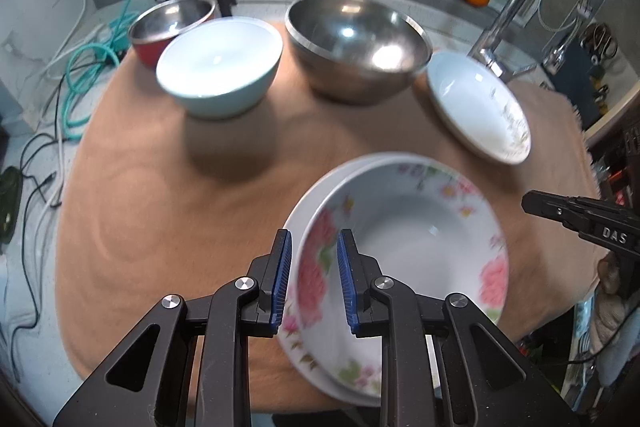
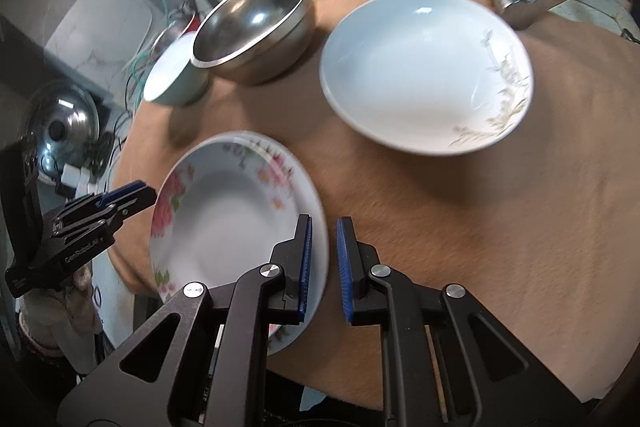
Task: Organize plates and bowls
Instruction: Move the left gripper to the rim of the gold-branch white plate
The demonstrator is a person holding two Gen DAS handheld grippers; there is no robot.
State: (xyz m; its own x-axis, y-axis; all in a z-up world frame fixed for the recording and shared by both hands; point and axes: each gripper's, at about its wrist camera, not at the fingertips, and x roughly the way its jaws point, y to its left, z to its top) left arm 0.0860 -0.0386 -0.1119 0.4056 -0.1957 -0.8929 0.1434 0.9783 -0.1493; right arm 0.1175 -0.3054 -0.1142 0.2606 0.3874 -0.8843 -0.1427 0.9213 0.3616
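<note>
1. Left tool (image 1: 314, 239): pads a narrow gap apart and pinching nothing; it hangs over the left rim of the floral dish (image 1: 400, 227), lower centre of the left view.
2. Right tool (image 2: 324, 223): pads all but pressed together, empty, above the right edge of the same stack; the left view shows its tip clear of the rim.
3. Floral dish: nested in a plain plate (image 1: 304, 211), of which only a crescent of rim shows. The pair lies flat on the cloth-covered desk (image 1: 160, 227).
4. White dish (image 2: 420, 67): a grey sprig on its rim; it sits alone at the upper right of the right view, well apart from the stack.
5. Steel bowl (image 1: 356, 43), blue bowl (image 1: 218, 67) and red bowl (image 1: 168, 23): in a row along the top of the left view, none nested.
6. Handling (judged): the dishes look like glazed ceramic, so stiff, fairly heavy, slick and chippable. The thin upturned rim is the only hold; pinch it deep and lift level. The steel bowl is probably lighter, but its rolled rim is slippery.
7. Progress (judged): one stack is made; the white dish and the three bowls remain to be sorted.
</note>
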